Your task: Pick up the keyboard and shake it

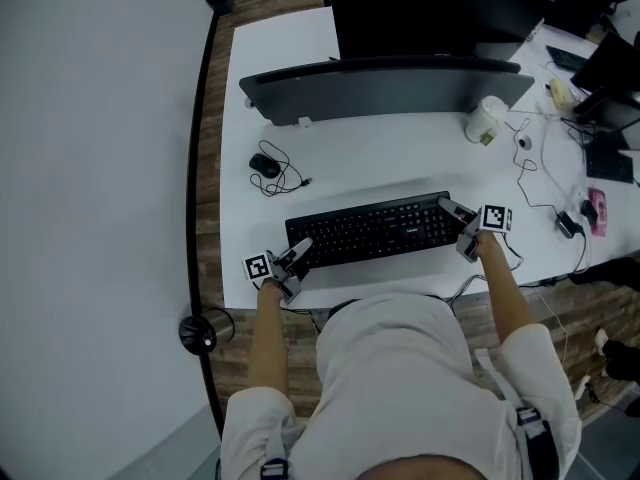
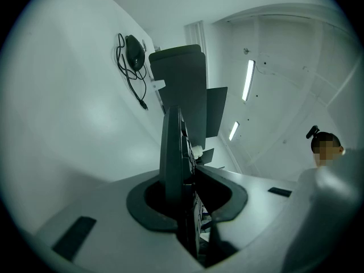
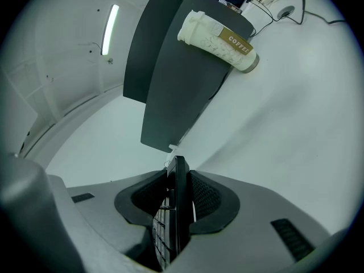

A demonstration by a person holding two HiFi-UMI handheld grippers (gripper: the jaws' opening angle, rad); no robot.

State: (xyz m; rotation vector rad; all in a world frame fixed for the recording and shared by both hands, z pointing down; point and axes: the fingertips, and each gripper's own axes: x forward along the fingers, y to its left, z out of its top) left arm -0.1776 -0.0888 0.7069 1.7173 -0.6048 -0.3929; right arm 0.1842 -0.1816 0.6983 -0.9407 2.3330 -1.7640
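A black keyboard (image 1: 375, 230) hangs over the white desk (image 1: 400, 158), gripped at both short ends. My left gripper (image 1: 297, 253) is shut on its left end, and in the left gripper view the keyboard (image 2: 172, 158) runs edge-on between the jaws. My right gripper (image 1: 452, 211) is shut on the right end; in the right gripper view the keyboard (image 3: 178, 209) stands edge-on between the pads, keys to the left. The keyboard casts a shadow on the desk behind it.
A curved dark monitor (image 1: 385, 86) stands behind the keyboard, a second screen (image 1: 430, 13) further back. A black mouse (image 1: 265, 165) with coiled cable lies left. A white paper coffee cup (image 1: 485, 120) lies on its side at right, with cables (image 1: 545, 193) beyond. A person (image 2: 325, 149) shows in the left gripper view.
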